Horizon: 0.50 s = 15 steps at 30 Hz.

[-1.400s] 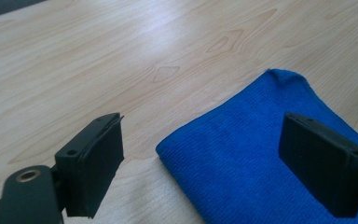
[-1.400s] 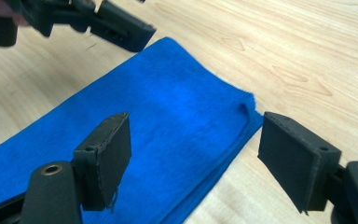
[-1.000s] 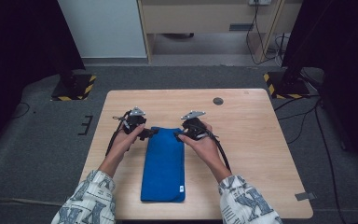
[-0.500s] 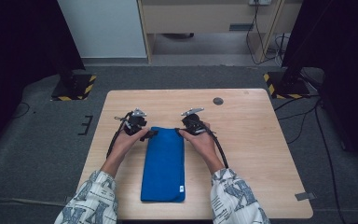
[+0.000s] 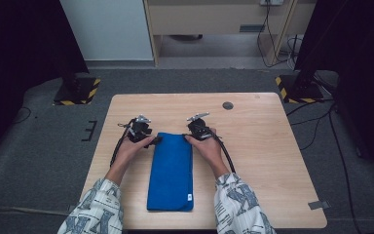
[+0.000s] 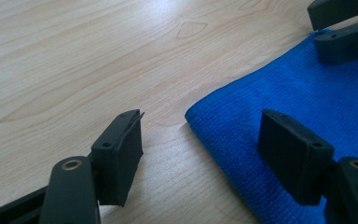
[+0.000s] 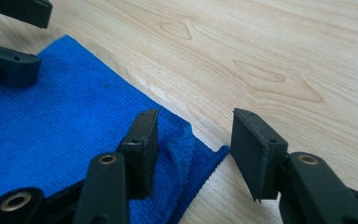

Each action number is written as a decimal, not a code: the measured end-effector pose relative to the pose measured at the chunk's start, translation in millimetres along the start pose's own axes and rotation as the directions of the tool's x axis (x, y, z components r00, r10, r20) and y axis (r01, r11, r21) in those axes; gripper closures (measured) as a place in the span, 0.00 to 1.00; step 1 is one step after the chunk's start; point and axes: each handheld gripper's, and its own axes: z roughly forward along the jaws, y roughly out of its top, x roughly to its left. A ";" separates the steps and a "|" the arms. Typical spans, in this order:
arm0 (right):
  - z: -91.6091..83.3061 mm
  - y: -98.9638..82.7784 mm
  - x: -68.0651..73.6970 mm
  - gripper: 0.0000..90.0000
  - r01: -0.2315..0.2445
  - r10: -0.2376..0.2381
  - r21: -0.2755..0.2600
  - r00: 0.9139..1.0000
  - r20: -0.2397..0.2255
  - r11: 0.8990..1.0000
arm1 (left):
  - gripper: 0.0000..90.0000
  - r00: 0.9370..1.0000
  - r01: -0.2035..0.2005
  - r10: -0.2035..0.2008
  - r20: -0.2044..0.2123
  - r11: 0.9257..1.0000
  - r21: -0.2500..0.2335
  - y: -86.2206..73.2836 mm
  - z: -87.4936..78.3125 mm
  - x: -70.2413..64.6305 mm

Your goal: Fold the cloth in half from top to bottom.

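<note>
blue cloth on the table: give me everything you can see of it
The blue cloth is a terry-like towel, folded into a long rectangle lying flat on the wooden table, with a small white tag near one near corner. Its far corners sit between the jaws of the left gripper and the right gripper, which have just been closing. The right-hand corner is bunched and lifted slightly; neither gripper yet clamps it.

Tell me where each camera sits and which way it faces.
High view: above the person's side, looking forward and down on the table; forearms, left gripper, right gripper.
Left gripper view: on the left gripper, facing the blue towel corner.
Right gripper view: on the right gripper, jaws astride the opposite corner.
All share the towel.
</note>
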 end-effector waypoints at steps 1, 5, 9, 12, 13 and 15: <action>1.2 -0.3 -0.2 0.58 0.001 -0.001 0.004 1.000 0.005 1.000 | 0.34 1.000 -0.002 0.002 -0.002 1.000 0.007 -0.4 0.7 0.4; 3.1 -0.9 -3.4 0.57 -0.011 0.011 0.014 1.000 0.016 1.000 | 0.35 1.000 -0.009 0.009 -0.003 1.000 0.021 -1.9 5.1 -0.7; 5.1 -0.7 -5.1 0.55 -0.018 0.018 0.019 1.000 0.024 1.000 | 0.37 1.000 -0.011 0.011 -0.008 1.000 0.016 -1.7 6.1 -1.1; 6.2 0.1 -5.3 0.56 -0.021 0.020 0.013 1.000 0.020 1.000 | 0.38 1.000 -0.008 0.008 -0.008 1.000 0.011 -2.1 7.1 -0.9; 6.3 -0.1 -4.6 0.58 -0.019 0.018 0.012 1.000 0.021 1.000 | 0.38 1.000 -0.008 0.008 -0.008 1.000 0.009 -2.2 7.4 -1.0; 6.2 -0.4 -2.3 0.61 -0.003 0.002 0.015 1.000 0.012 1.000 | 0.40 1.000 -0.006 0.006 -0.005 1.000 0.006 -2.1 7.8 -1.8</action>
